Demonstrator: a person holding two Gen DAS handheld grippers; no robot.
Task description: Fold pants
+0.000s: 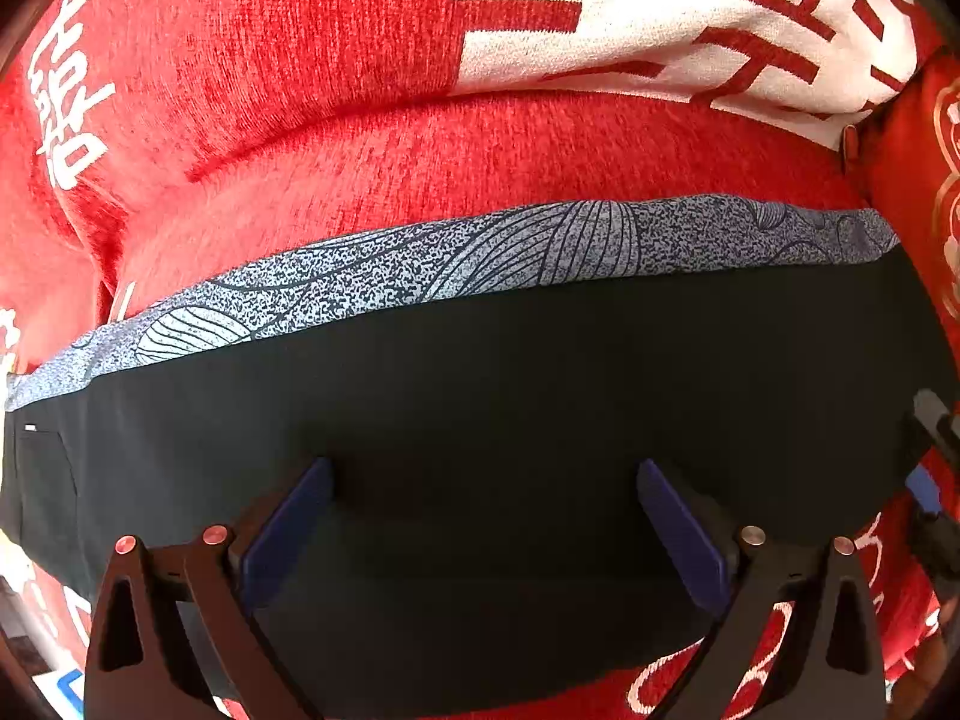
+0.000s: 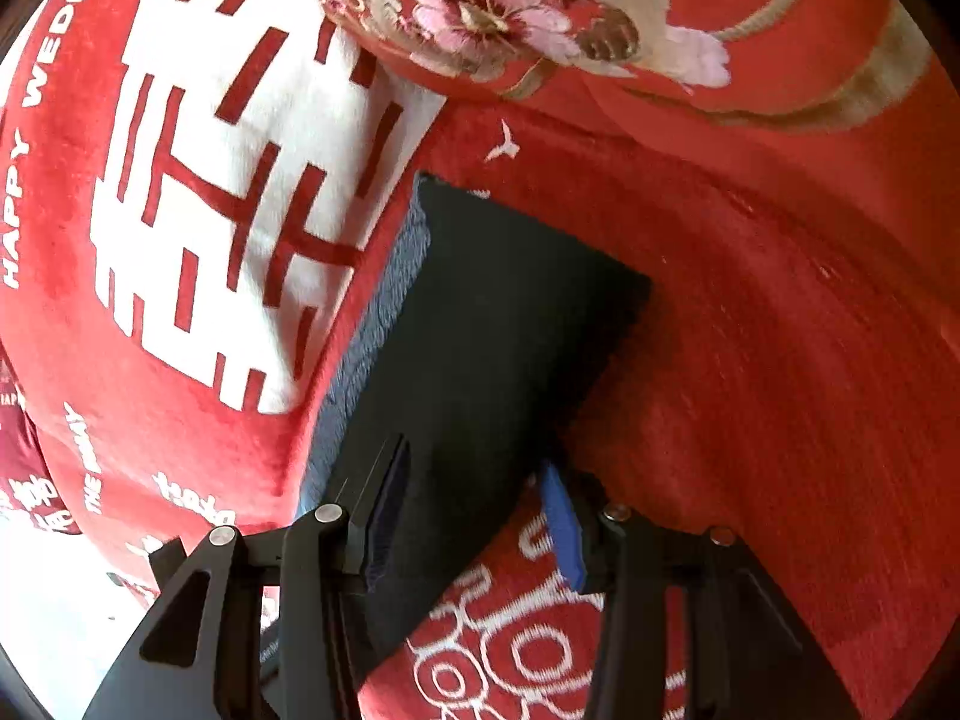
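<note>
On top of the red blanket (image 1: pixel 372 156), with its large white character print, the dark pants (image 1: pixel 492 372) lie flat as a compact, already doubled-over rectangle, their grey patterned band (image 1: pixel 420 276) running along the edge nearest that white print. Seen from the right wrist, the same pants (image 2: pixel 498 312) reach from a square far corner back toward the camera, with an embroidered red cushion (image 2: pixel 540 18) beyond them.

Directly above the pants, the left gripper (image 1: pixel 483 534) points almost straight down, its jaws spread wide, the blue pads clear of the cloth and nothing between them but the fabric lying below. Over the near edge of the pants, the right gripper (image 2: pixel 477 516) stands about half open, straddling that edge; the pads do not appear to press on it, so it holds nothing.

By my judgement the fabric is light, thin and limp, probably smooth enough to slide on the plush blanket, so it will sag wherever it is unsupported. Pinching all stacked layers together at an edge or corner, one gripper at each end of that edge, seems the safest hold.
</note>
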